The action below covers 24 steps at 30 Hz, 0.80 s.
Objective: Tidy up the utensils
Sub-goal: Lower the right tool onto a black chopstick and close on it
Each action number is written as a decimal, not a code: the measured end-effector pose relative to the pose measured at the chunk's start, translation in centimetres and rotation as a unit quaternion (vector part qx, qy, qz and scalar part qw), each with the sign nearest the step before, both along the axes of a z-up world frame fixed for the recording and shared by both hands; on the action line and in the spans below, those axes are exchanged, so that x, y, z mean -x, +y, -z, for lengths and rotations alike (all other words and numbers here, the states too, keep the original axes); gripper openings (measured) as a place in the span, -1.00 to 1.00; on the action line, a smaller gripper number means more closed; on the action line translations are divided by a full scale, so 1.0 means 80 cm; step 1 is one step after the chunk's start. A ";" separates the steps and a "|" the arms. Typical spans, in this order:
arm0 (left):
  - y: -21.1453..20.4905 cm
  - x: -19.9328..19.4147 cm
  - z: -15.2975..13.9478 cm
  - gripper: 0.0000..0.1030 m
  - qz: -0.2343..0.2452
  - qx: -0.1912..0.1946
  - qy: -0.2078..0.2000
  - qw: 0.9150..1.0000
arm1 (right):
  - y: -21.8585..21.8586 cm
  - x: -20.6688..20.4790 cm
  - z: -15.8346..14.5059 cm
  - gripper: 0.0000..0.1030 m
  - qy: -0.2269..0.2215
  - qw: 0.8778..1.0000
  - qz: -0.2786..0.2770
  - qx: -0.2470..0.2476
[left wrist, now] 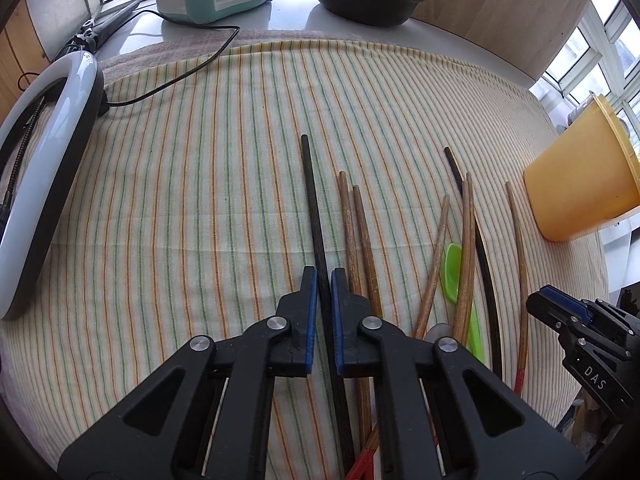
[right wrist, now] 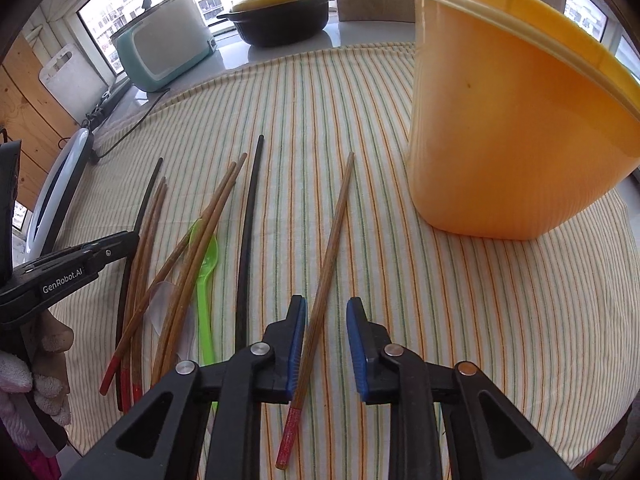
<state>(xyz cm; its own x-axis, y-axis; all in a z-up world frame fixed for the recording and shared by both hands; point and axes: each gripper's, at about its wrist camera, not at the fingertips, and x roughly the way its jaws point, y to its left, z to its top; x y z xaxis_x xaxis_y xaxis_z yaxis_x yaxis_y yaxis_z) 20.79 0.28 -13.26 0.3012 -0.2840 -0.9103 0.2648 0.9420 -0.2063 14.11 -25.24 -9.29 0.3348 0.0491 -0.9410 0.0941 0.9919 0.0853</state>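
Clamping black chopstick (left wrist: pixel 316 216) mid-shaft, left gripper (left wrist: pixel 323 280); right gripper (right wrist: pixel 326 312) jaws apart around wooden chopstick (right wrist: pixel 326 276); both light, stiff, slippery

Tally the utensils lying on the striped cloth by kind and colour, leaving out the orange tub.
Wooden chopsticks: 6
Black chopsticks: 2
Green spoon: 1
Clear plastic piece under the pile, kind unclear: 1
Total: 10
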 end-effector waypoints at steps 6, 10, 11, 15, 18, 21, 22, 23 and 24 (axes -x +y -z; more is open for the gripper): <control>0.012 -0.001 0.001 -0.90 -0.010 0.015 0.003 1.000 | 0.012 -0.013 0.011 -0.60 0.008 1.000 -0.009 0.020; 0.022 -0.002 0.000 -0.91 -0.020 0.018 0.004 1.000 | 0.015 -0.015 0.016 -0.70 0.006 0.999 -0.016 0.032; 0.025 -0.002 0.000 -0.92 -0.024 0.020 0.005 1.000 | 0.015 -0.015 0.016 -0.74 0.004 0.999 -0.020 0.033; 0.037 0.000 -0.003 -0.92 -0.040 0.030 0.006 0.999 | 0.008 -0.018 0.016 -0.88 0.003 1.000 -0.022 0.011; 0.044 0.003 -0.004 -0.92 -0.047 0.033 0.005 0.998 | 0.004 -0.021 0.015 -0.92 0.003 1.000 -0.026 -0.007; 0.051 0.006 -0.011 -0.92 -0.053 0.034 -0.003 0.998 | 0.003 -0.021 0.012 -0.92 -0.002 0.999 -0.033 -0.021; 0.053 0.007 -0.014 -0.93 -0.055 0.034 -0.006 0.998 | 0.002 -0.020 0.010 -0.92 -0.005 0.999 -0.036 -0.026; 0.050 0.007 -0.018 -0.93 -0.057 0.035 -0.010 0.998 | 0.004 -0.020 0.008 -0.92 -0.008 0.999 -0.039 -0.031; 0.050 0.009 -0.022 -0.93 -0.060 0.037 -0.013 0.997 | 0.005 -0.020 0.006 -0.92 -0.010 0.998 -0.042 -0.035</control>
